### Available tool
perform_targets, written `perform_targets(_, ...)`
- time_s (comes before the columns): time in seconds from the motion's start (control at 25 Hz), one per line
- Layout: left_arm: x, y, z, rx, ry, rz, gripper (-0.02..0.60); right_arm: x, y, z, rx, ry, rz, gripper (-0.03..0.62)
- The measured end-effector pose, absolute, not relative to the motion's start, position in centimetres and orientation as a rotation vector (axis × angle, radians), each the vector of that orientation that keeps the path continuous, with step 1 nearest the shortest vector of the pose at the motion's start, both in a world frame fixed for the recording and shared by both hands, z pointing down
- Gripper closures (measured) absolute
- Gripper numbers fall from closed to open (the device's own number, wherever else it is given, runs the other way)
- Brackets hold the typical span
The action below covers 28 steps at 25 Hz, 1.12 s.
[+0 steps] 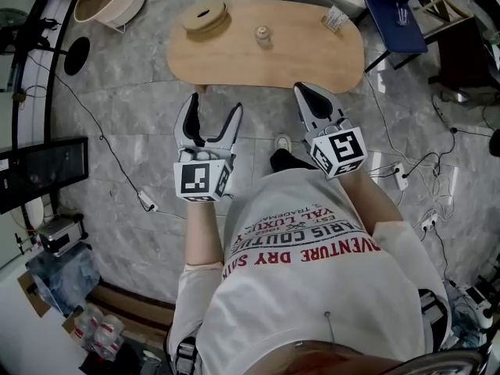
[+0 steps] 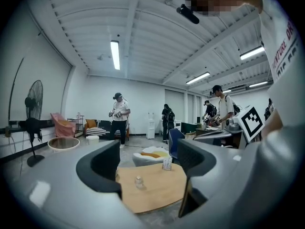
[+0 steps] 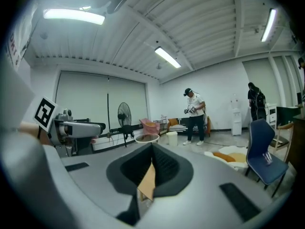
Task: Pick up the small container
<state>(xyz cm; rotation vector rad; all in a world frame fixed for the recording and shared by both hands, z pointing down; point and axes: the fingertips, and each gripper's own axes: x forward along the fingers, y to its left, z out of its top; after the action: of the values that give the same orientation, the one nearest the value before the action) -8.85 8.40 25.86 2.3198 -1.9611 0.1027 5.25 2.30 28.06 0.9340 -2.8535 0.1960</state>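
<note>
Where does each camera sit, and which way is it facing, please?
Head view: on the person's head, looking steeply down at the wooden table, small container, left tongs and right tongs; shirt and forearms show.
Left gripper view: on the left tongs, facing the table through open jaws; shirt at right.
Right gripper view: on the right tongs, facing forward past closed jaws, a table sliver between; shirt at left.
Shared: head and left gripper views both show the small container.
</note>
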Motion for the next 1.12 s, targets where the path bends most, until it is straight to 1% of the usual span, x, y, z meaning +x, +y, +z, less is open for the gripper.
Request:
perform_targets(0.2, -8.7, 2.0, 27.4, 2.291, -1.966, 0.163, 0.216, 5.4, -4.3, 29.6, 0.904, -2.829, 0.216, 0.586)
perform_targets(0.4, -8.1, -2.1, 30.7, 2.319, -1.897, 0.320, 0.216, 5.2, -8.7, 32.0, 0.930, -2.781, 0.280, 0.586)
perform_targets(0.56, -8.3, -6.7, 33.4, 2.340, -1.821, 0.332, 0.216, 4.6, -12.1, 34.5, 0.962, -2.739, 0.308, 0.586)
perform_targets(0.72, -8.8, -11.2, 35.5, 2.367, -1.786, 0.309, 0.216, 3.3, -15.6, 35.8, 1.004, -2.725, 0.258, 0.586)
perform_targets(0.84, -9.4, -14.3, 39.2, 2.374, -1.718, 0.315, 0.212, 2.4, -18.0, 38.1, 1.019, -2.701, 0.302, 0.586)
perform_targets(1.12, -8.9, -20.4, 50.0, 2.369, -1.556, 0.364, 0.164, 1.1, -23.6, 45.6, 1.048, -2.630, 0.377, 0.586)
